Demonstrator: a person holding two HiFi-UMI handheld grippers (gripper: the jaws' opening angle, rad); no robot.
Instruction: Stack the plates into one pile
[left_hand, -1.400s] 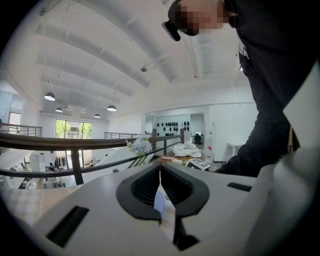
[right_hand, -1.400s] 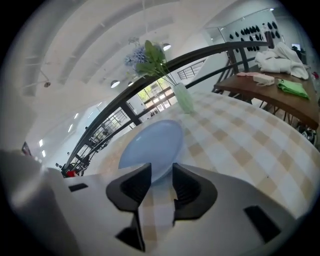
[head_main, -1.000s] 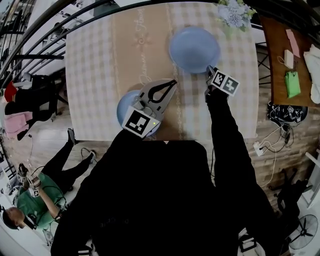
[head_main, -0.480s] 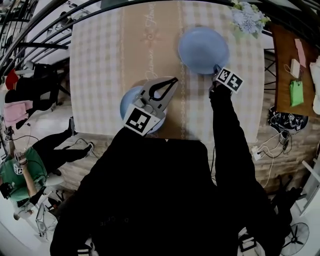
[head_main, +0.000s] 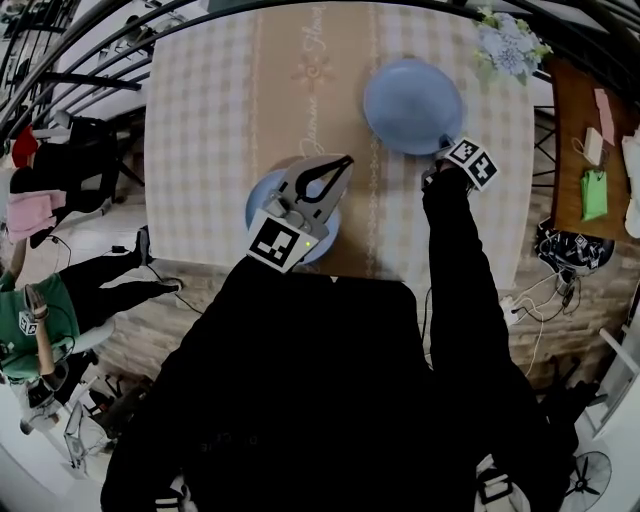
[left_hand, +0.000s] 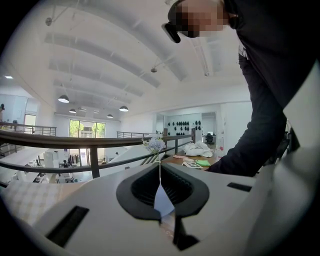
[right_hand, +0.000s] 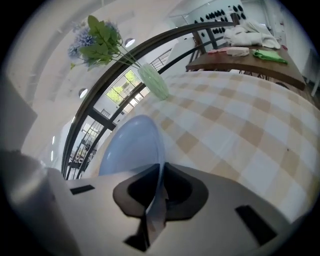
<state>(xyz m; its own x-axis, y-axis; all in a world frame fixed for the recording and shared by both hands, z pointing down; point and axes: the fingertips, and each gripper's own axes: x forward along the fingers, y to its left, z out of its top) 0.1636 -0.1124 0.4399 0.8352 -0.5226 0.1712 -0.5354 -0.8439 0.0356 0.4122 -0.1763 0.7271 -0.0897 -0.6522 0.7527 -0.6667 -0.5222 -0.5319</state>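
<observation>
On the checked table (head_main: 200, 120), the right gripper (right_hand: 161, 171) has just been closing its jaws and pinches the far plate (head_main: 413, 100) by its near rim; the left gripper (head_main: 345, 161), jaws pressed together, hovers over the near plate (head_main: 260, 203).

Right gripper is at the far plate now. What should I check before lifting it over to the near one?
1. Grip on the rim: ok. The right gripper has just been closing its jaws, and the far plate has its rim between them.
2. Far plate unloaded: ok, nothing lies on it.
3. Landing spot free: not ok. The left gripper, jaws together, sits above the near plate.
4. Vase out of the way: ok, it stands apart from the far plate at the table corner.
5. Hold firm enough to lift: cannot tell, as only the rim is pinched.
</observation>
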